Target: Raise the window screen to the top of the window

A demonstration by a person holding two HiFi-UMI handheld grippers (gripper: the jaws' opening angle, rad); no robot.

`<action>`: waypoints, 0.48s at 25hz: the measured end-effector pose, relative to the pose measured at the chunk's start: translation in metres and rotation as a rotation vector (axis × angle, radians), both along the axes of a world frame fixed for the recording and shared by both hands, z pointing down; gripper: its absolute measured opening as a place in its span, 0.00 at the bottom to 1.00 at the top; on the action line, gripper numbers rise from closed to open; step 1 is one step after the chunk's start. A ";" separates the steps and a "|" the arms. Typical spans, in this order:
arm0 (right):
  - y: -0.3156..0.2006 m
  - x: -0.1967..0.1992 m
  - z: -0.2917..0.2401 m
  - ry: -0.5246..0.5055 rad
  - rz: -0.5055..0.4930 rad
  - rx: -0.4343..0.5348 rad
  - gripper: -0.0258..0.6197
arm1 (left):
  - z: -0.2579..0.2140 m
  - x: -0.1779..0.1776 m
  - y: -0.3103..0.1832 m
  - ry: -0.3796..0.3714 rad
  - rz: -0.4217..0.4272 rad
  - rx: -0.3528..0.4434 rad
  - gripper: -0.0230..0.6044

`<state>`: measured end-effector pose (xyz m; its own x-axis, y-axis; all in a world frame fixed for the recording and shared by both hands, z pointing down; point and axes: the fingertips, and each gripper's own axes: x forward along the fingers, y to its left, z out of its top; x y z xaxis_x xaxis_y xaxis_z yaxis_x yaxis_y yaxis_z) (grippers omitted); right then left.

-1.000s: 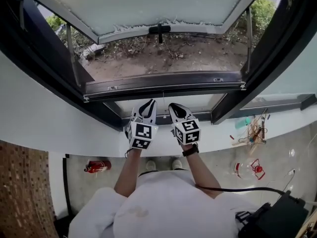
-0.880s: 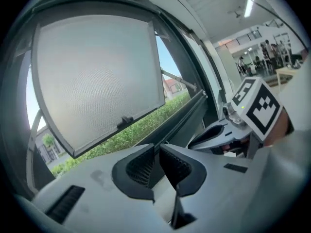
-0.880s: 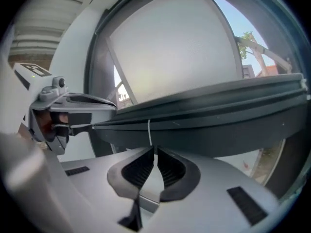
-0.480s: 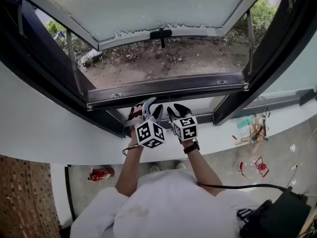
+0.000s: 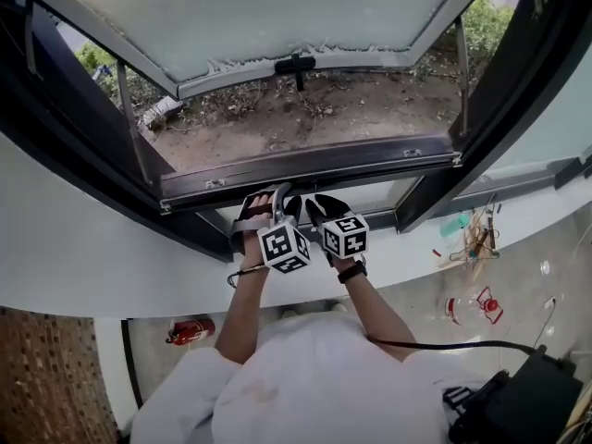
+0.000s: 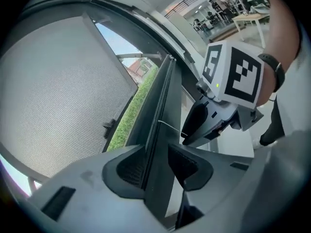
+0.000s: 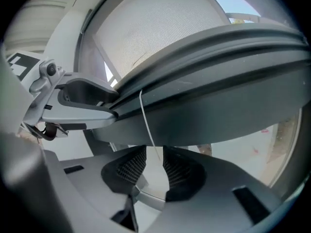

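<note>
In the head view the dark screen bar (image 5: 305, 160) lies low across the open window. The left gripper (image 5: 276, 198) and right gripper (image 5: 321, 205) sit side by side, just on the near side of it. In the left gripper view the jaws have just been opening and stand spread, with the bar's edge running between them, unclamped. In the right gripper view the jaws have just sprung wide, then drawn in slightly. They stand apart just beneath the bar, and a thin white cord (image 7: 147, 123) hangs from it between them.
</note>
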<state>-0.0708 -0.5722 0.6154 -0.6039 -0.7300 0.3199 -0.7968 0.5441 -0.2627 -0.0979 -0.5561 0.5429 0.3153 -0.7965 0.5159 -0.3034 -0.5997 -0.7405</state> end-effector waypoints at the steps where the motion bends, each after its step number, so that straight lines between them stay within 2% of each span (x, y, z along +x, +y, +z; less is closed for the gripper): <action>1: 0.001 -0.001 0.003 0.004 -0.009 -0.005 0.21 | 0.000 0.000 0.000 0.000 0.006 0.005 0.23; 3: 0.004 -0.002 0.010 0.021 -0.022 -0.011 0.16 | -0.001 0.001 0.001 0.035 0.004 0.012 0.23; 5: 0.006 -0.003 0.013 0.014 -0.032 -0.007 0.04 | -0.003 0.000 0.000 0.072 -0.016 0.044 0.23; 6: 0.007 -0.003 0.013 0.004 -0.035 -0.001 0.04 | -0.004 0.000 -0.001 0.075 -0.028 0.069 0.23; 9: 0.007 -0.002 0.016 0.012 -0.035 0.009 0.04 | -0.007 -0.003 -0.005 -0.004 -0.051 0.131 0.22; 10: 0.007 -0.001 0.022 0.031 -0.038 -0.002 0.04 | -0.008 -0.003 -0.006 -0.040 -0.055 0.133 0.17; 12: 0.014 0.000 0.040 0.061 -0.050 -0.050 0.04 | -0.008 -0.005 -0.007 -0.082 -0.063 0.122 0.14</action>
